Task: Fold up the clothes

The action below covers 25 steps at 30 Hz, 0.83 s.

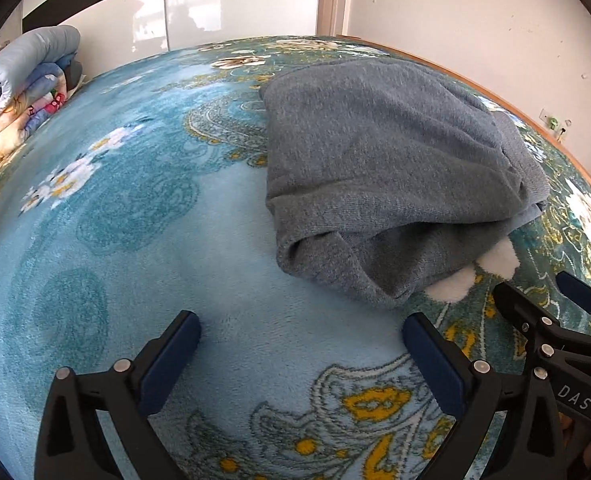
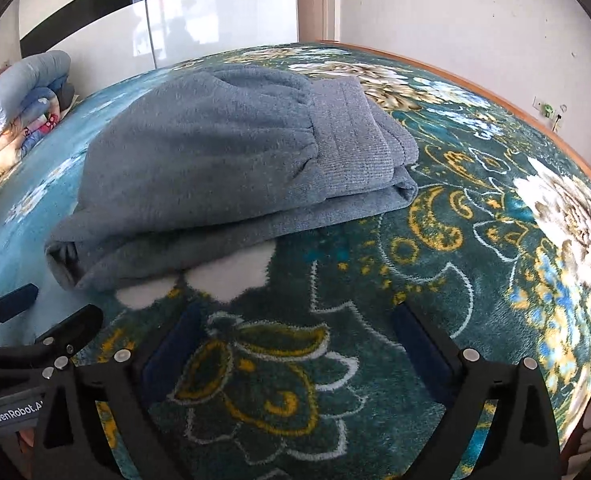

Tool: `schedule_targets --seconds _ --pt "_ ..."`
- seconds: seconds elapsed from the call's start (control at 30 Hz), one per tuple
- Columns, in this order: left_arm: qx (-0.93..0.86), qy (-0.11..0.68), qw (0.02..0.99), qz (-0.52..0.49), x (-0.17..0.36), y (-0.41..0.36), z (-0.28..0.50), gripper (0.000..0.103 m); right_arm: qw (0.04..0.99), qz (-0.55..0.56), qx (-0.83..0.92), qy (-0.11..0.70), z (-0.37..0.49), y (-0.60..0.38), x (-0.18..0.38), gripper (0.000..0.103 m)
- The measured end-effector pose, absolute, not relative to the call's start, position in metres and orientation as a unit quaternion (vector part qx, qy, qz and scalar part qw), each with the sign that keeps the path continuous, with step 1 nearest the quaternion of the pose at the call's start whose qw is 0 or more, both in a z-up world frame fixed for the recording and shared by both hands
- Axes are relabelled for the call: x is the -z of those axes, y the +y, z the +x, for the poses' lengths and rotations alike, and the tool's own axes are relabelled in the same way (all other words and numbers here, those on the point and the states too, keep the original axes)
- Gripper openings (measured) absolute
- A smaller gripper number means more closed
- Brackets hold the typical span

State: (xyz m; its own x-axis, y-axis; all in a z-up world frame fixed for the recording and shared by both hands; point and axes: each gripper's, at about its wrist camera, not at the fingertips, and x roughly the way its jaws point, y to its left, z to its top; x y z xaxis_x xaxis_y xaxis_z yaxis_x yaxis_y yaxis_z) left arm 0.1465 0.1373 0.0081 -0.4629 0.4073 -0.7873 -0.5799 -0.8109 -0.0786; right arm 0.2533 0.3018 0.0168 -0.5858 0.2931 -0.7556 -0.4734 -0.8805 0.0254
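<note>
A grey-blue knitted garment lies folded into a thick bundle on the floral bed cover; in the right wrist view the garment shows its ribbed hem at the right end. My left gripper is open, hovering just in front of the bundle's near corner with nothing between its blue pads. My right gripper is open too, a short way before the garment's near edge, over the dark green pattern. Each gripper shows in the other's view: the right gripper and the left gripper.
A stack of folded quilts sits at the bed's far left corner. A glossy white wardrobe and a cream wall stand behind. The bed's wooden edge runs along the right side, with a wall socket beyond it.
</note>
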Motion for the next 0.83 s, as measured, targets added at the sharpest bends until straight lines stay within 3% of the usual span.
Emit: schedule_targets --seconds 0.83 --pt "-0.847 0.094 0.299 -0.429 -0.008 0.135 0.145 0.103 0.212 -0.398 -0.885 0.118 0.26 0.289 -0.02 0.102"
